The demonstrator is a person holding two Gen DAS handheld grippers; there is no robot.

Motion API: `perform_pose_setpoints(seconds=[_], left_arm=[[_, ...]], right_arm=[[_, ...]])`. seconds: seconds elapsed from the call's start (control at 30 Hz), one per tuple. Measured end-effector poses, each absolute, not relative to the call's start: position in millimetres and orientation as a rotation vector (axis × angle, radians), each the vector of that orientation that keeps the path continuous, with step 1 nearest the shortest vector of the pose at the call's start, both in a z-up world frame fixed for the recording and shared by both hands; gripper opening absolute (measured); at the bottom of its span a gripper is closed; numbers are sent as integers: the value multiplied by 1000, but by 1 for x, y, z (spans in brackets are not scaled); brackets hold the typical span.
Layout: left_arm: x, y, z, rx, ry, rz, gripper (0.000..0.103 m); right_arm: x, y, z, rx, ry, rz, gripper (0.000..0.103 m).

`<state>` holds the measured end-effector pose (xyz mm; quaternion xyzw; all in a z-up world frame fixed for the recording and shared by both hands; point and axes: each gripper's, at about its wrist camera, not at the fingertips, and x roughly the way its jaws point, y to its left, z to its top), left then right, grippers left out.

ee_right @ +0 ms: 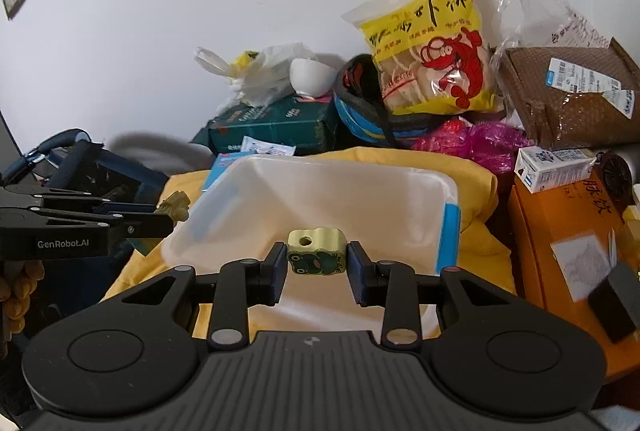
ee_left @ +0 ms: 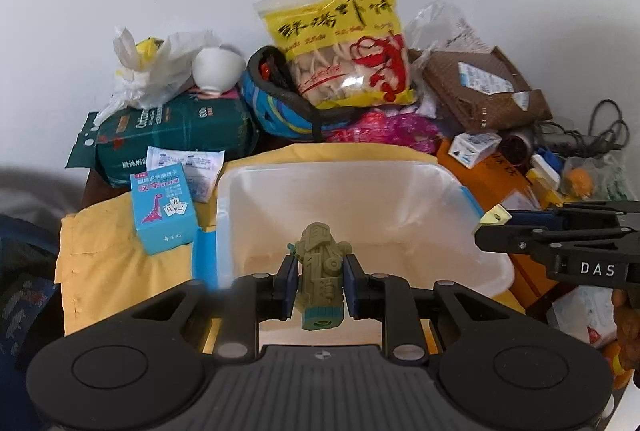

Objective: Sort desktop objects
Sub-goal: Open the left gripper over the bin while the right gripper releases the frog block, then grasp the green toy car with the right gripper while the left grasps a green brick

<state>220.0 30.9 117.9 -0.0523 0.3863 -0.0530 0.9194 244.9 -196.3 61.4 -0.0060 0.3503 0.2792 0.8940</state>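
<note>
We see our left gripper (ee_left: 320, 281) pinching an olive-green toy figure (ee_left: 321, 271) upright between its blue pads, held above the near rim of the white plastic bin (ee_left: 360, 199). Our right gripper (ee_right: 317, 265) pinches a pale yellow frog block (ee_right: 317, 251), also over the bin's near edge. The bin sits on a yellow cloth (ee_left: 104, 255) spread across the desk. At the bin's left corner stands a blue dinosaur card box (ee_left: 162, 211); along the desk's far edge, against the wall, a yellow shrimp-cracker bag (ee_left: 344, 47) leans on a blue helmet (ee_left: 280, 103).
</note>
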Motion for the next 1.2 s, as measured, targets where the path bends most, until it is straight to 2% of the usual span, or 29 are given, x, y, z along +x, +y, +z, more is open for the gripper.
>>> perform_pose_setpoints(seconds=[0.2, 0.23, 0.27, 0.33, 0.37, 0.4, 0.53, 0.67, 0.83, 1.0, 1.2], left_arm=[[239, 27, 109, -91, 847, -102, 28], [241, 26, 108, -85, 852, -93, 33], [242, 26, 106, -77, 856, -84, 48], [241, 24, 105, -50, 846, -44, 64], [239, 24, 103, -37, 840, -41, 64], [237, 24, 102, -30, 839, -49, 64], [222, 30, 97, -32, 832, -45, 64], [176, 29, 91, -12, 770, -63, 64], [90, 20, 52, -7, 768, -96, 64], [20, 4, 8, -32, 813, -106, 64], [11, -15, -26, -30, 890, -151, 61]], right_arm=[[274, -191, 54, -41, 789, 542, 36], [279, -191, 51, -31, 804, 534, 36], [283, -192, 49, -21, 815, 525, 36], [289, -192, 44, -25, 831, 509, 38], [291, -192, 43, -32, 834, 496, 45], [293, -192, 41, -33, 837, 487, 49], [290, -197, 40, -21, 822, 494, 49], [271, -202, 47, -24, 771, 521, 49], [196, -214, 36, -45, 713, 611, 56], [108, -216, -18, -136, 790, 654, 55], [49, -208, -65, -164, 906, 697, 49]])
